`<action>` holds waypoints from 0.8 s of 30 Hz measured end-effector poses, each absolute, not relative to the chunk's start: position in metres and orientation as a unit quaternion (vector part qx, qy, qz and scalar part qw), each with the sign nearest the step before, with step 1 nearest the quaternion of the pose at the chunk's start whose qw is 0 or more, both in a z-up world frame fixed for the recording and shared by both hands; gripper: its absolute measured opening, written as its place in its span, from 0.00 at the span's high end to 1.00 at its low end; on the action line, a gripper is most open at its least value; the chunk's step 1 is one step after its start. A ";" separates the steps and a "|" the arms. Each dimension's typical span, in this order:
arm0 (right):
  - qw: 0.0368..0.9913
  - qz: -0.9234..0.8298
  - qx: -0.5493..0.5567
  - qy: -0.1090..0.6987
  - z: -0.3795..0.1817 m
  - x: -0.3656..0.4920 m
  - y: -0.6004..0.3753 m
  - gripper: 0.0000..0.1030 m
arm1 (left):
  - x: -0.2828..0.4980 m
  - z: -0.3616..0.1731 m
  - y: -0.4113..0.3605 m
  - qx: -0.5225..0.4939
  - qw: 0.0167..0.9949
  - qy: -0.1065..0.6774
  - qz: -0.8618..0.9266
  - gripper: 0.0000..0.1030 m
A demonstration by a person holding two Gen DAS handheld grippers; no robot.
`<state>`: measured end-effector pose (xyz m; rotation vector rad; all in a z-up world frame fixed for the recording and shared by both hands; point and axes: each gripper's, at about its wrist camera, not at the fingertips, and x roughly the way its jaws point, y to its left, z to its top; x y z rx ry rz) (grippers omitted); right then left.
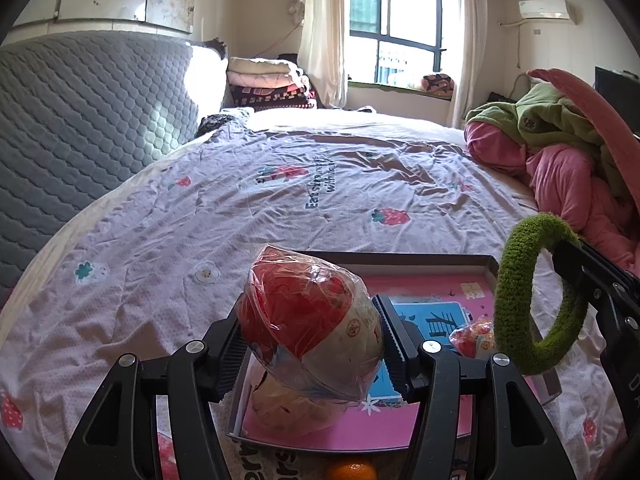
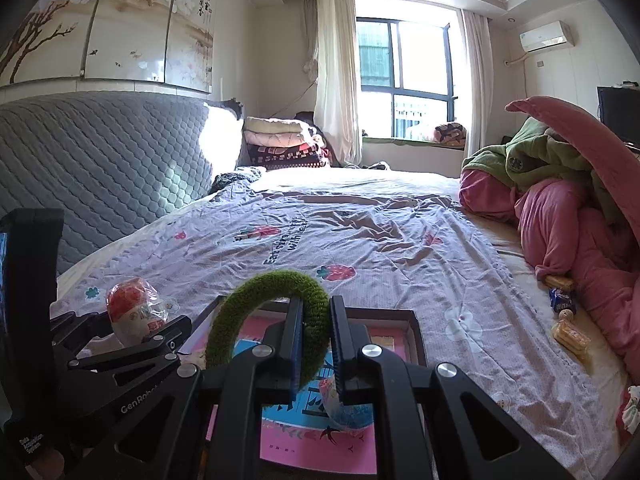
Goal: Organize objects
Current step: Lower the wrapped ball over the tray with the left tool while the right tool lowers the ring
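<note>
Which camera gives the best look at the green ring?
The left wrist view: the green ring shows nearly whole from the side, pinched at its far edge by the right gripper. In the right wrist view the ring is seen only as an arch, its lower part hidden behind that gripper's fingers.
</note>
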<state>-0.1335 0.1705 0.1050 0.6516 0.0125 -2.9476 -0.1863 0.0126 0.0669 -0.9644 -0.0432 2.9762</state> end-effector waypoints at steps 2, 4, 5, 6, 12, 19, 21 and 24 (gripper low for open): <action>0.062 -0.974 0.218 0.006 0.102 -0.137 0.169 0.87 | -0.190 0.063 0.013 -0.313 0.008 -0.016 0.950 0.41; 0.063 -0.973 0.224 0.006 0.098 -0.141 0.167 0.87 | -0.192 0.058 0.015 -0.319 0.008 -0.016 0.948 0.41; 0.064 -0.972 0.227 0.005 0.095 -0.143 0.167 0.87 | -0.193 0.055 0.015 -0.322 0.007 -0.016 0.947 0.41; 0.064 -0.971 0.231 0.006 0.092 -0.145 0.166 0.87 | -0.195 0.053 0.015 -0.325 0.007 -0.017 0.946 0.41; 0.058 -0.966 0.250 0.006 0.077 -0.155 0.168 0.87 | -0.199 0.043 0.019 -0.336 0.015 -0.016 0.942 0.41; 0.057 -0.962 0.266 0.020 0.064 -0.158 0.164 0.87 | -0.200 0.031 0.020 -0.351 0.028 -0.014 0.936 0.41; 0.057 -0.960 0.273 0.027 0.060 -0.159 0.162 0.87 | -0.201 0.027 0.022 -0.357 0.034 -0.009 0.934 0.41; 0.056 -0.955 0.288 0.036 0.050 -0.162 0.160 0.87 | -0.202 0.019 0.028 -0.367 0.045 -0.002 0.929 0.41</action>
